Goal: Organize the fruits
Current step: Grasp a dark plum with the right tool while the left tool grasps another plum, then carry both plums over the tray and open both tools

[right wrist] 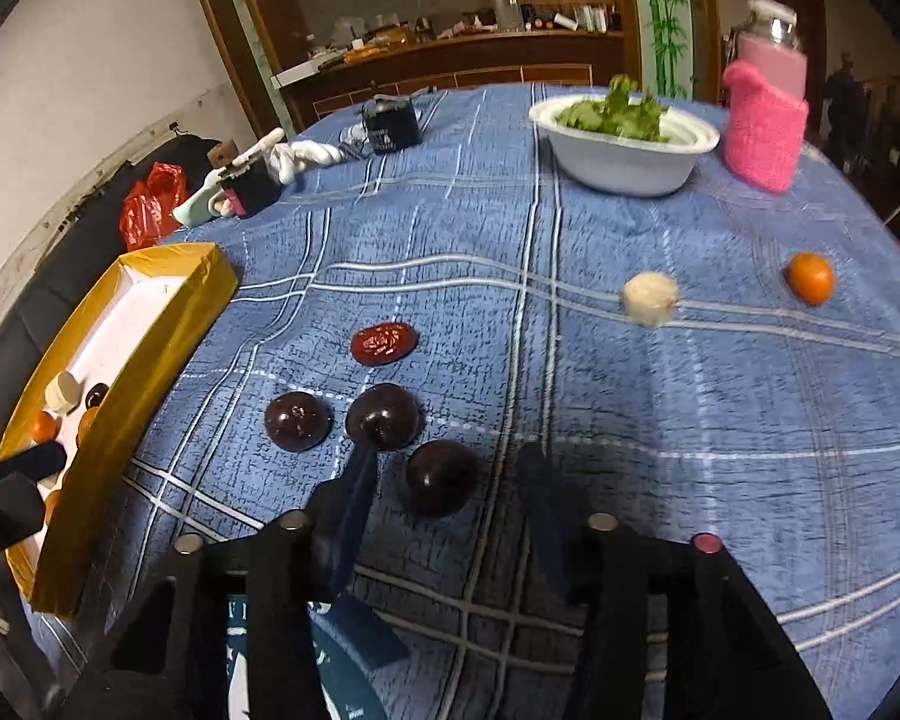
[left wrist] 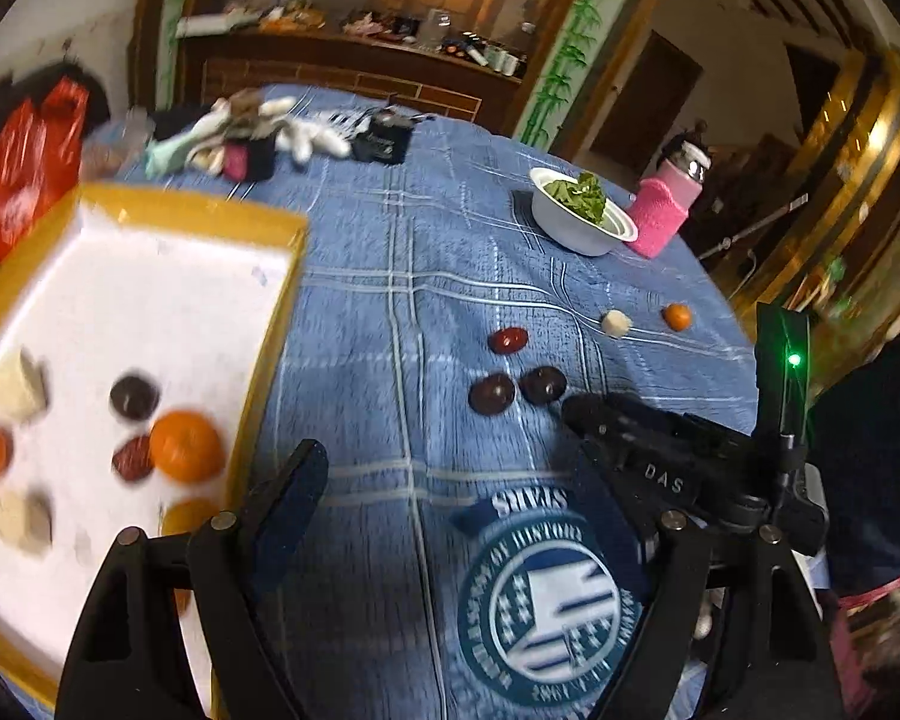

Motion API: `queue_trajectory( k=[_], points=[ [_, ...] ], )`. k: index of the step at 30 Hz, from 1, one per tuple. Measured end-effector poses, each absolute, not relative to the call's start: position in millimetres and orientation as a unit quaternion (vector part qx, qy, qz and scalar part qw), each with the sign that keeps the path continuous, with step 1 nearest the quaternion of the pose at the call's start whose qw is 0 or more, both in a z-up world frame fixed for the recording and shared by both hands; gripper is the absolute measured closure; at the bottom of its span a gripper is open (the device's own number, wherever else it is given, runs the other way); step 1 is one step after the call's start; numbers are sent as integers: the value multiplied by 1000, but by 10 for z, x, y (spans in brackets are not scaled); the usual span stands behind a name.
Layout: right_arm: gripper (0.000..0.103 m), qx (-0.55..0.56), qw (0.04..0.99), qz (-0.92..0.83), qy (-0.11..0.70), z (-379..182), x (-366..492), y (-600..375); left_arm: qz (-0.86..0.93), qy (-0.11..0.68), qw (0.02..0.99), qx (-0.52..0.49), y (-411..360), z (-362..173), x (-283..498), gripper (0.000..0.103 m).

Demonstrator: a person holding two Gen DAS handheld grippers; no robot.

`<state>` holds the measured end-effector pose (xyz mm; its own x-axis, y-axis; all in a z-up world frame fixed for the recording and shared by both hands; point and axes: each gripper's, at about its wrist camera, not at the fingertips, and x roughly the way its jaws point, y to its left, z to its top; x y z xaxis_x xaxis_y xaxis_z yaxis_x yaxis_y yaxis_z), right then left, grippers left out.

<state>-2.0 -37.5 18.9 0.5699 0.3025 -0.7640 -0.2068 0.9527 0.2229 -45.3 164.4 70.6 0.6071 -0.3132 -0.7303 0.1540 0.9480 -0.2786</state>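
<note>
Right gripper spread wide, empty, nearest dark plum btwn its fingers. Centre, squeeze gently, carry to yellow tray. Left gripper also wide, empty.

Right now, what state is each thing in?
Left gripper: open, empty.
Right gripper: open around a plum.
Tray: partly filled.
Bowl: upright, holding greens.
Bottle: upright, capped.

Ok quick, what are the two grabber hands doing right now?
Left gripper: open, holding nothing, beside the yellow box.
Right gripper: open, nothing gripped, a dark plum lies between its fingers.
</note>
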Motion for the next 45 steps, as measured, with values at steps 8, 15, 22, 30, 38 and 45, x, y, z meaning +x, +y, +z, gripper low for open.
queue_trajectory(
  k=[8,15,22,30,38,45],
  points=[
    [75,111,875,176,438,122,-18,-561,-162,443,882,-15,1182,402,19,30],
    [75,148,873,163,435,167,19,-760,-183,465,866,22,973,168,303,64],
    [75,148,874,164,432,196,13,-760,-170,458,871,50,898,153,249,81],
    [75,144,879,158,425,181,23,-740,-138,424,894,-34,1308,506,-86,81],
    [75,136,894,136,404,234,-70,-755,-96,390,912,-84,1963,816,-593,80],
    [75,115,890,175,406,456,-452,-282,-50,370,920,-120,2635,886,-890,80]
  ],
)
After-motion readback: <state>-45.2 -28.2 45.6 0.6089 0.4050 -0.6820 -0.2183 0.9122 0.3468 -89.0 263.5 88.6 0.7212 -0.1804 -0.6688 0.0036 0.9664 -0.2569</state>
